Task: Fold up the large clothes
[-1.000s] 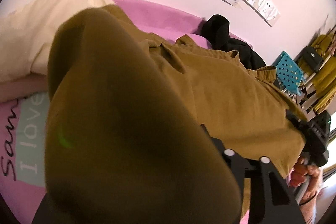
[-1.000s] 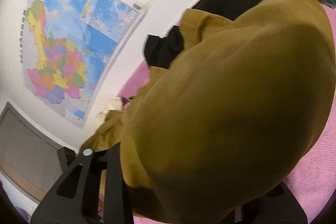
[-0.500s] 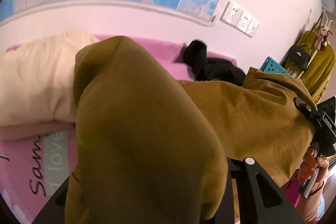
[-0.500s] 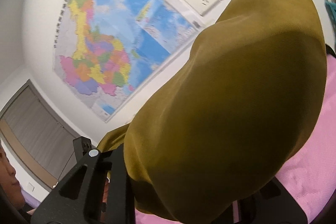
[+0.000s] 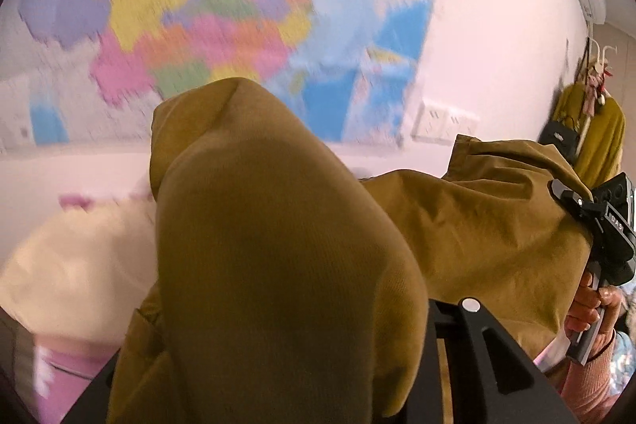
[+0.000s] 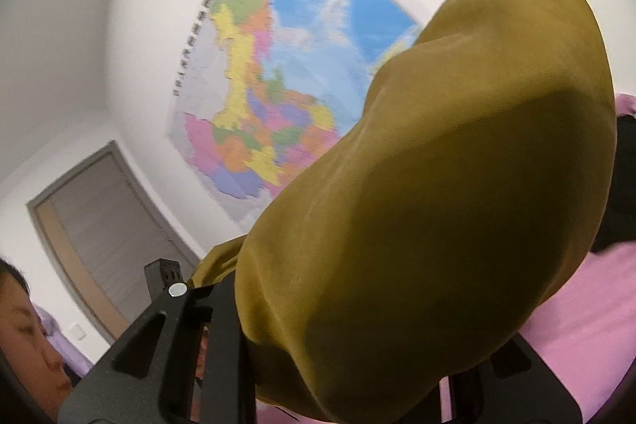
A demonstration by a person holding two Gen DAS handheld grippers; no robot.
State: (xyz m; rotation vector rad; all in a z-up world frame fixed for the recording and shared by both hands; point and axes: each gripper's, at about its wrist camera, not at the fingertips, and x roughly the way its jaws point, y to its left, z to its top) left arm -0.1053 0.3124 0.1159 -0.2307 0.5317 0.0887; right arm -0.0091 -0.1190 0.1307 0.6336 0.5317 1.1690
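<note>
Left gripper (image 5: 278,364) clamped on a bunched corner of the mustard garment (image 5: 477,225); right gripper (image 6: 357,364) clamped on the opposite corner. Best kept level and evenly spread, so the cloth hangs flat before lowering onto the pink bed (image 6: 576,324). Thick, ribbed, olive-brown fabric, lifted between both hands, draped over the jaws, sagging mid-span.

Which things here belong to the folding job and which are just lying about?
Job in hand:
- mustard-brown corduroy garment
- left tongs, shut on it
- right tongs, shut on it
- pink bed cover

Lying about:
- colourful wall map
- cream pillow
- black clothing
- white wall sockets
</note>
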